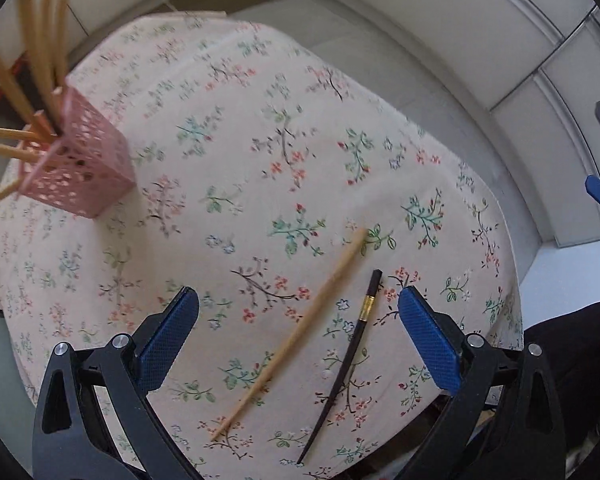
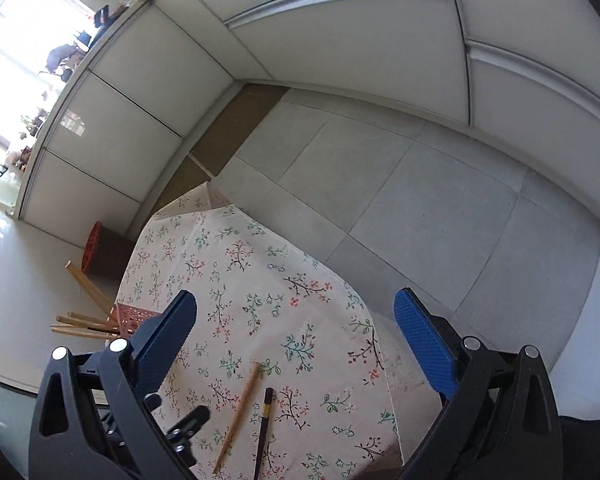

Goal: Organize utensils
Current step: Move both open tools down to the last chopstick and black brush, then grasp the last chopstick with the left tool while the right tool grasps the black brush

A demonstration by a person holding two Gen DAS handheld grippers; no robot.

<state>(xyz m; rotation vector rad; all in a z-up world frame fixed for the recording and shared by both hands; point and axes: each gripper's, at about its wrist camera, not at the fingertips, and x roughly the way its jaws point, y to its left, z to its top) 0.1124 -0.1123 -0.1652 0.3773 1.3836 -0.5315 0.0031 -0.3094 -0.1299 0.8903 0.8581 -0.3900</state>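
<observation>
A pale grey tiled floor and white panelled walls surround a small table (image 1: 380, 128) covered in a cream cloth printed with little flower sprigs. On the cloth lie 2 loose utensils side by side but not touching: a long light-wood chopstick (image 1: 290, 334) and a thin dark chopstick with a gold band (image 1: 346, 364). Both run roughly the same way, their thick ends toward the middle of the table and their tips toward the near edge, the dark chopstick on the right. At the far left of the table stands a pink perforated plastic holder (image 1: 86, 162), already bristling with several light-wood chopsticks (image 1: 40, 60) and well apart from the 2 loose ones. The left gripper (image 1: 298, 328) looks straight down with its blue-padded jaws spread wide and empty, and in its view both loose chopsticks sit between the jaws, the long axes running mostly along the gap rather than across it. The right gripper (image 2: 296, 336) is also wide apart and empty, angled out over the table's far edge, with the chopsticks low in its view. The left gripper looks the nearer, though it likely needs a wrist turn to close across a stick.
</observation>
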